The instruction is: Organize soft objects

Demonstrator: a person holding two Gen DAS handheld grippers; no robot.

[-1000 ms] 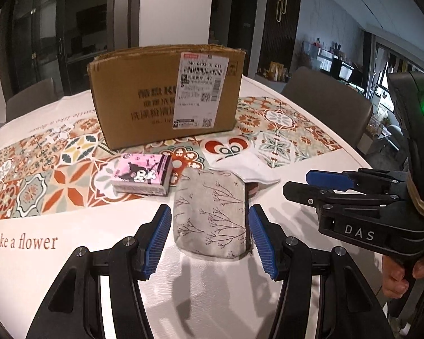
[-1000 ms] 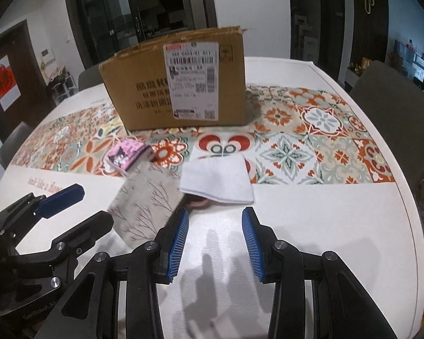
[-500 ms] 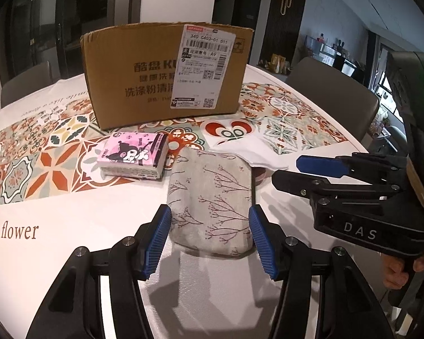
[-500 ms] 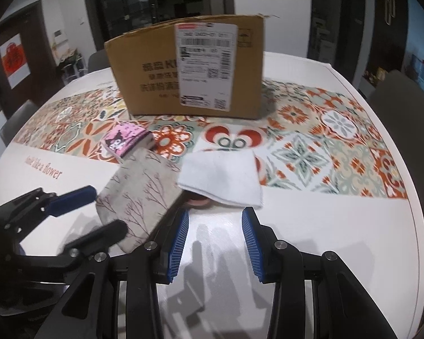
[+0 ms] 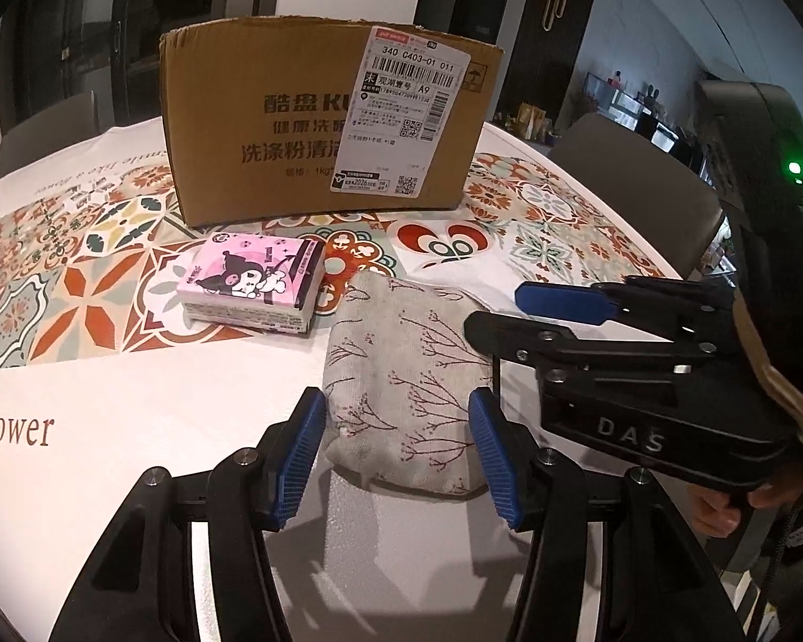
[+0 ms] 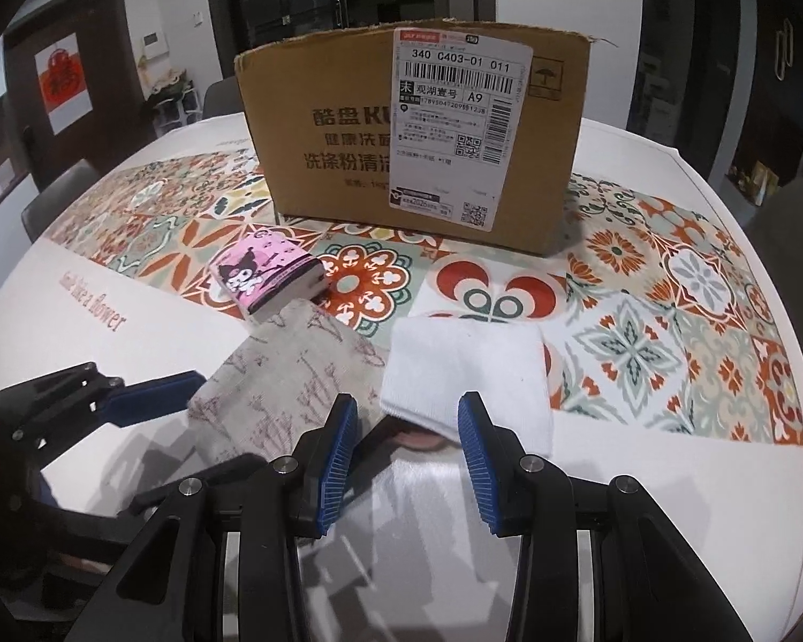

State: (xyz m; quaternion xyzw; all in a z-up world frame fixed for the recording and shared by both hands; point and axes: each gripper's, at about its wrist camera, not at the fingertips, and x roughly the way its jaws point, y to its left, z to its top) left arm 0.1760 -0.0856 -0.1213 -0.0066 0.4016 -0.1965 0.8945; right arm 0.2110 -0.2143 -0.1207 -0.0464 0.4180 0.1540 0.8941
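Observation:
A beige cloth pouch with a twig print [image 5: 401, 380] lies flat on the table; it also shows in the right wrist view [image 6: 294, 380]. My left gripper [image 5: 399, 452] is open, its blue pads either side of the pouch's near end. A folded white cloth [image 6: 466, 369] lies right of the pouch. My right gripper [image 6: 407, 452] is open with the cloth's near edge between its pads; it also shows in the left wrist view [image 5: 508, 315]. A pink tissue pack [image 5: 251, 281] lies left of the pouch, also in the right wrist view [image 6: 265, 273].
A brown cardboard box [image 5: 326, 123] with a shipping label stands behind the objects, also in the right wrist view [image 6: 417, 128]. The round table [image 6: 669, 508] has a patterned tile runner. Chairs [image 5: 631, 187] stand around the table's edge.
Both grippers have moved forward and lower. The left gripper's pads now flank the pouch's near end, and the right gripper's pads now reach the white cloth's near edge.

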